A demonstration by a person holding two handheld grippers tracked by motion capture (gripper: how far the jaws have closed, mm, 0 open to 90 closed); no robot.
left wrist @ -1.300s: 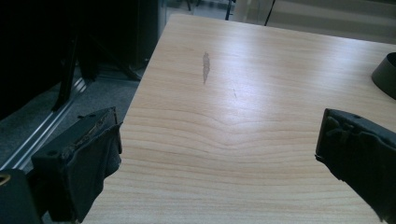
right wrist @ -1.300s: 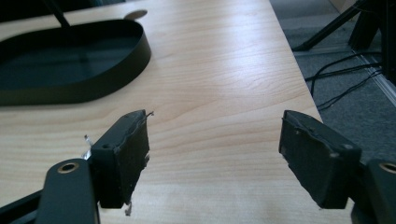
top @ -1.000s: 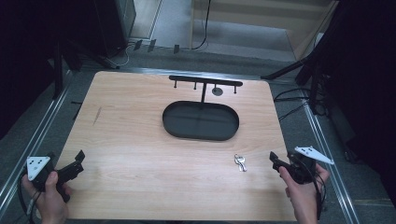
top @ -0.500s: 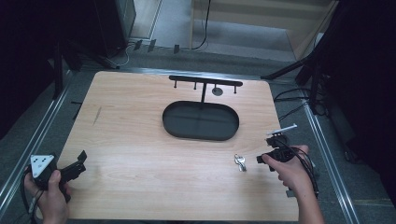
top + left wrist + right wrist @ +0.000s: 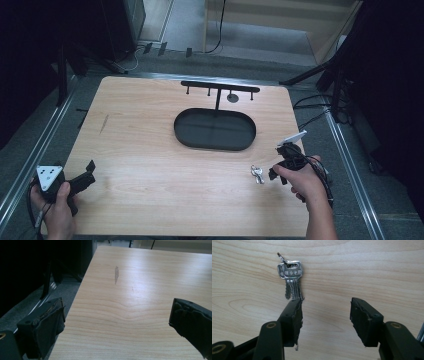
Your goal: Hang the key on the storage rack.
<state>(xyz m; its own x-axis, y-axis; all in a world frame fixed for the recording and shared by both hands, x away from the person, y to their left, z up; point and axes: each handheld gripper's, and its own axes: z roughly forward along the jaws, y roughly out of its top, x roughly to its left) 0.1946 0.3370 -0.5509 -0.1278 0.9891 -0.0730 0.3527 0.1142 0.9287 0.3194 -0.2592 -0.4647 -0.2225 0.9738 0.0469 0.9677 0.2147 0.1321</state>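
Silver keys (image 5: 291,277) lie flat, blades pointing toward the right tongs (image 5: 325,315).

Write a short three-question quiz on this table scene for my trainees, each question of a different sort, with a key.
1. True or false: the keys are clamped between the pads of the right gripper.
2. Which thing lies on the table between the keys and the black hook rack? A) a cup B) the dark oval tray C) a book
3. Fill in: the left gripper holds ____.

Key:
1. False: the keys lie on the wood just beyond one pad, with bare wood between the jaws.
2. B
3. Nothing; its jaws stand open over bare wood.
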